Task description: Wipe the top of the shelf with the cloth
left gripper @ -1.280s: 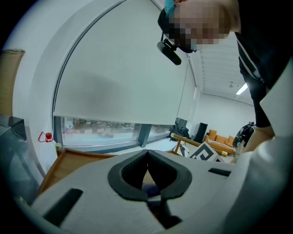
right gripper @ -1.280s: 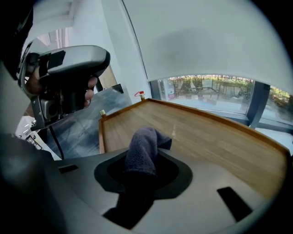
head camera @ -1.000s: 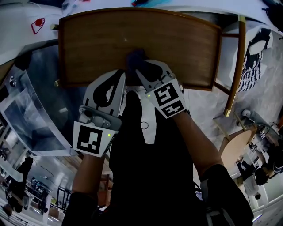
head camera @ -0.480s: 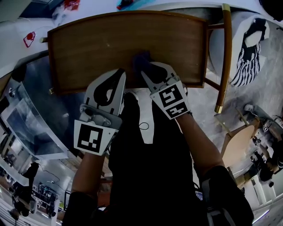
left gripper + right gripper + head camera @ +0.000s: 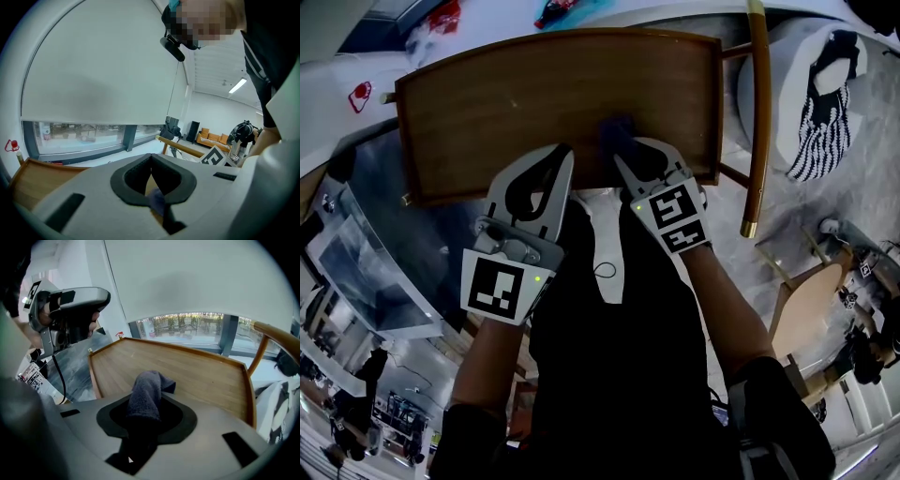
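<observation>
The shelf's wooden top [image 5: 534,94] fills the upper middle of the head view. My right gripper [image 5: 622,148] is shut on a dark grey-purple cloth [image 5: 616,128], which rests on the wood near the front edge, right of centre. In the right gripper view the cloth [image 5: 149,390] is bunched between the jaws, its end lying on the shelf top [image 5: 201,373]. My left gripper [image 5: 562,152] hovers at the front edge just left of the right one, shut on nothing. The left gripper view looks over the left gripper's [image 5: 151,159] closed jaws, with a bit of cloth [image 5: 157,201] showing beneath them.
A curved wooden chair frame [image 5: 757,103] stands just right of the shelf, with a striped black-and-white fabric [image 5: 827,103] beyond it. A glass-like panel [image 5: 366,253] lies at the left. Windows [image 5: 197,324] run behind the shelf. The person's dark clothing fills the lower head view.
My right gripper has carried the cloth to the right along the front part of the shelf top. The left gripper has shifted right alongside it, still shut.
</observation>
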